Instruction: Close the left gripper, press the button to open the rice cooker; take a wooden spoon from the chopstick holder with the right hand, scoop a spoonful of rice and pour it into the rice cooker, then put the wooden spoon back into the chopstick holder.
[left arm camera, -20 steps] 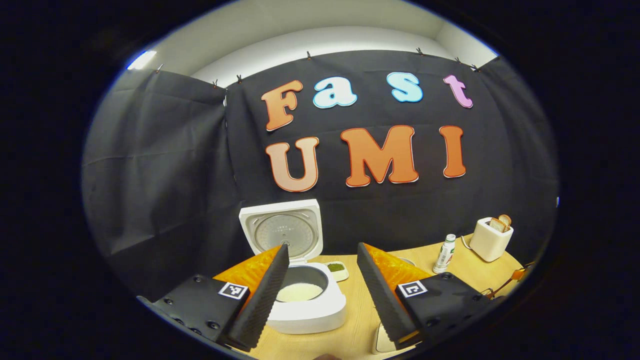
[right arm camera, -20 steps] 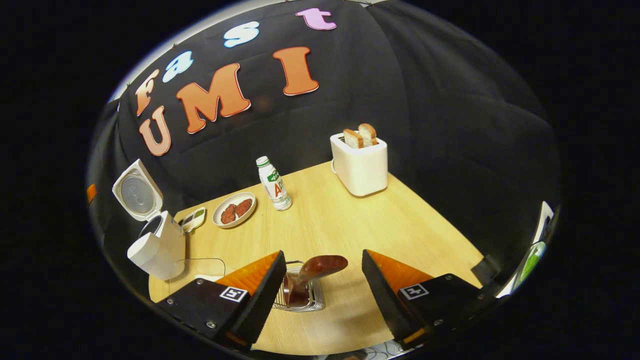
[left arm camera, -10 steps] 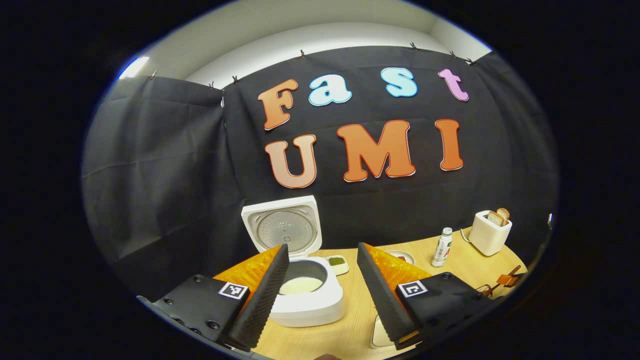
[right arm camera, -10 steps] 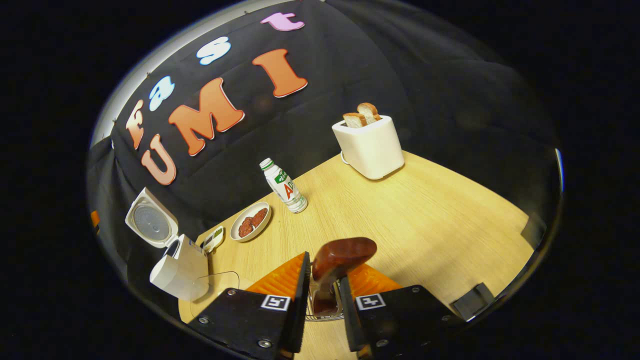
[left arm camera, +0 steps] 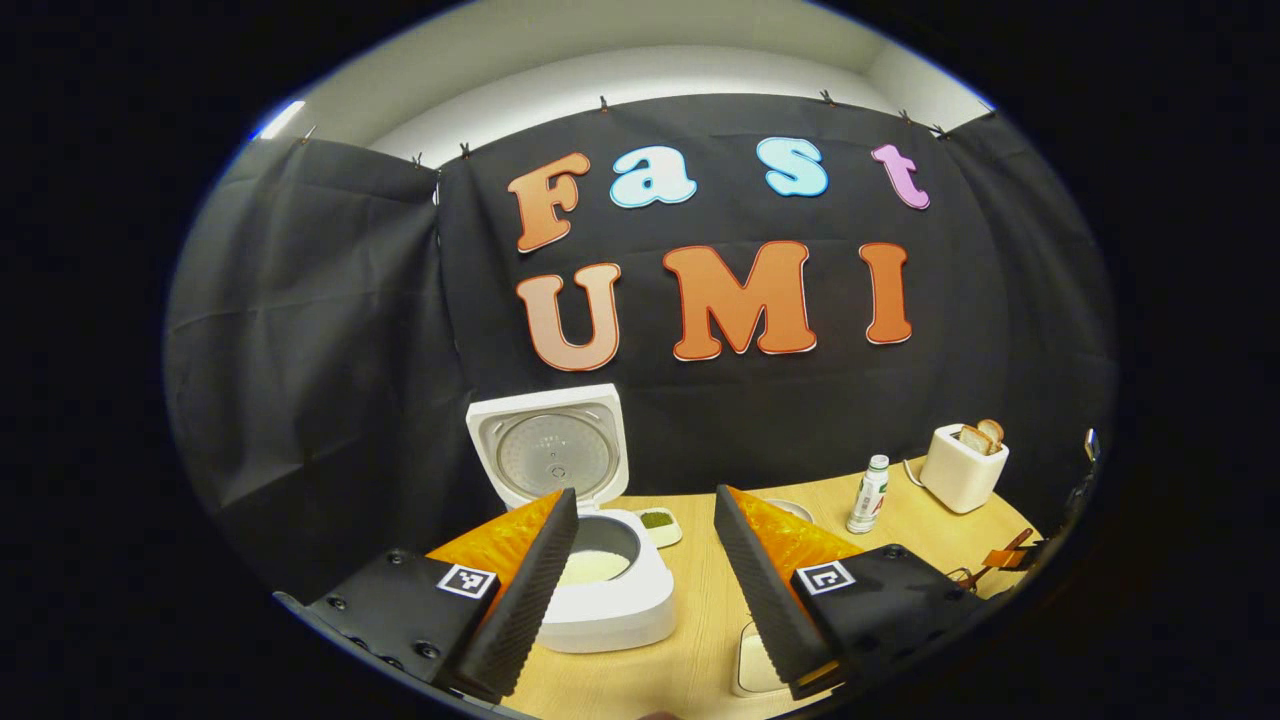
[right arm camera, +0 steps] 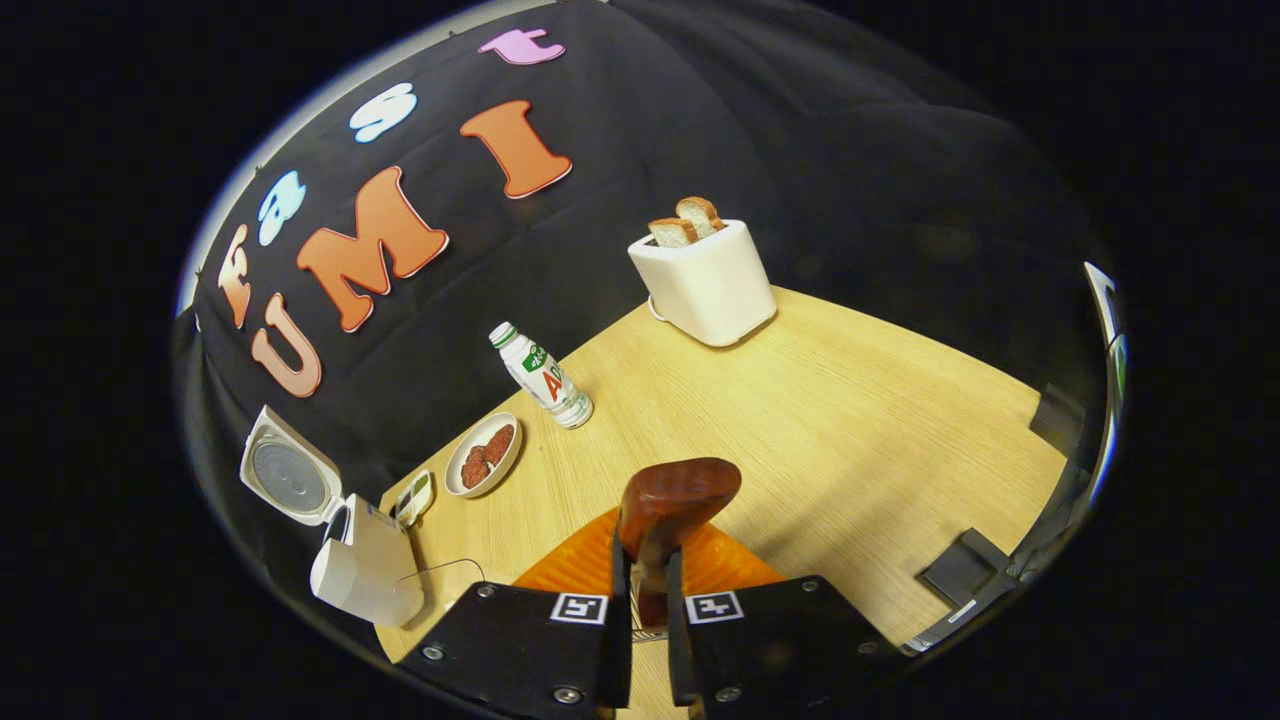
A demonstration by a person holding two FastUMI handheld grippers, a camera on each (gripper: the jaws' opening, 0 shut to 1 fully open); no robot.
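The right hand-held gripper (right arm camera: 642, 590) is closed on the wooden spoon (right arm camera: 668, 500), bowl pointing forward beyond the fingertips; left hand-held gripper (left arm camera: 640, 560) is open

Cloth-walled booth, kitchen tabletop (right arm camera: 850, 400)

Chopstick holder (right arm camera: 640, 628) mostly hidden behind right gripper's (right arm camera: 642, 600) fingers; wooden spoon (right arm camera: 672, 500) handle hidden between them. Rice cooker (left arm camera: 610, 595) pot partly blocked by left gripper (left arm camera: 640, 560) finger. Plate (left arm camera: 790, 510) contents unreadable.
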